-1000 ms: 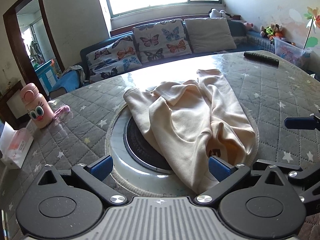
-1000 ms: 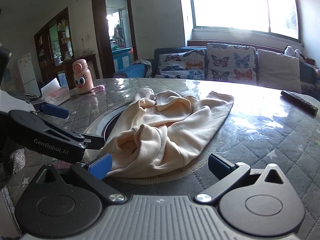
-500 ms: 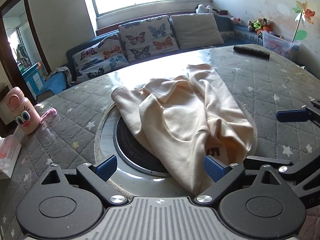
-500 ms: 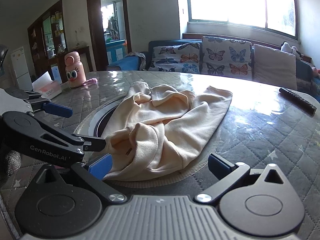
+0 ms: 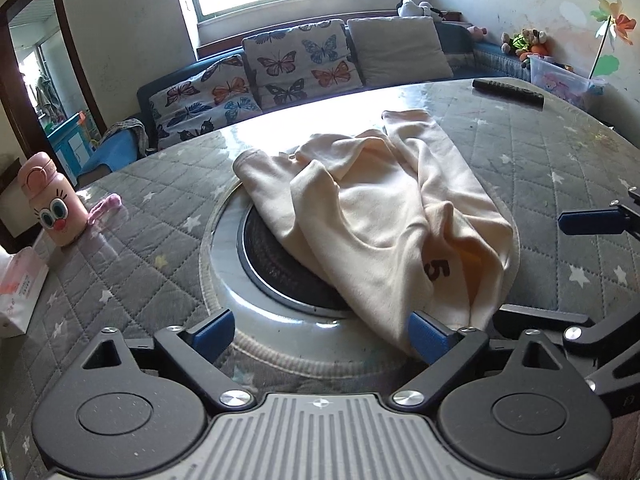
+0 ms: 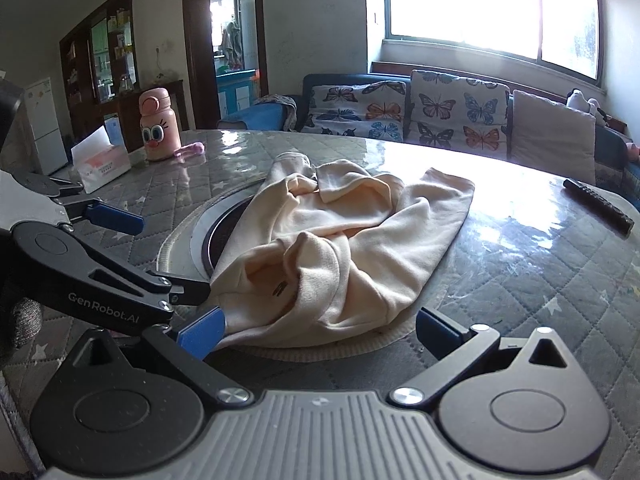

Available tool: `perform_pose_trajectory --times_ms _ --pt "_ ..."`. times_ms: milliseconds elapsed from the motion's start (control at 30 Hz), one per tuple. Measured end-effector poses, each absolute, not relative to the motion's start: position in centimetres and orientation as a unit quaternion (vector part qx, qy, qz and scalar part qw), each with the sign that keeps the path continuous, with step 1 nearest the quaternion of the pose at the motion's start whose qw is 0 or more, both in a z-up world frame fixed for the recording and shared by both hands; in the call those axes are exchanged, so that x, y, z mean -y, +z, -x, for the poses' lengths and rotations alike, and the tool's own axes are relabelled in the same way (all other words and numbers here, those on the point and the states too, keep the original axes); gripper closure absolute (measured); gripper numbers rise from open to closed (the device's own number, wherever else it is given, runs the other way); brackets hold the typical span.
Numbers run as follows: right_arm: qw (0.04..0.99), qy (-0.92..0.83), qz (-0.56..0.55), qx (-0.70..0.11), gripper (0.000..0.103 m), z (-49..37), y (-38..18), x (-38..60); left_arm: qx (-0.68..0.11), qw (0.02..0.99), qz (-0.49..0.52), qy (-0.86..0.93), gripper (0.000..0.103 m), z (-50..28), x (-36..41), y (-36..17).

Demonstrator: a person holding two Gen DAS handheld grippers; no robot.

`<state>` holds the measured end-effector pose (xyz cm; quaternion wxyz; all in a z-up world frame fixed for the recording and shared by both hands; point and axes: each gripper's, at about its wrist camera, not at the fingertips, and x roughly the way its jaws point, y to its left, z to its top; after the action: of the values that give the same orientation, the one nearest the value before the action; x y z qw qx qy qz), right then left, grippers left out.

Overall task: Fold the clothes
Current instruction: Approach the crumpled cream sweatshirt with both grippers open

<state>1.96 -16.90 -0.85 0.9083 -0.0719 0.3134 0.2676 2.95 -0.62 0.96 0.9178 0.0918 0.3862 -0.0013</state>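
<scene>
A: Entry, from where I stand. The quilted table [image 5: 140,248] carries everything. The cream garment [image 5: 380,216] lies bunched on it, partly over the round inset burner [image 5: 276,268] in the middle, and spreads toward the sofa side.

B: Any fold made?

A: None that I would call one. It is a rumpled heap with loose ridges, and one printed mark shows near the front hem. No edges are lined up. My judgement is that the task is at its very start: the garment must first be spread flat, and all the folding is left.

B: Grippers?

A: The left gripper [image 5: 320,334] has its jaws wide but closing. The near hem lies by its right pad, whether touching I cannot tell. Nothing is pinched. The right gripper [image 6: 318,326] stands wide open, with the garment's near edge just ahead between its pads, and is holding nothing.

B: The small items?

A: A pink bottle [image 6: 158,124] and a tissue box [image 6: 102,158] sit at the left edge, and a remote [image 5: 508,89] lies far right. All are well apart from the garment.
</scene>
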Motion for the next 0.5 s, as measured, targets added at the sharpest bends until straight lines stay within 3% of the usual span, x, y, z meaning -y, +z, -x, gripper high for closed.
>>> perform_pose_trajectory --times_ms 500 --pt "0.911 0.256 0.056 -0.318 0.017 -2.6 -0.4 17.7 -0.382 0.921 -0.073 -0.022 0.049 -3.9 0.5 2.2"
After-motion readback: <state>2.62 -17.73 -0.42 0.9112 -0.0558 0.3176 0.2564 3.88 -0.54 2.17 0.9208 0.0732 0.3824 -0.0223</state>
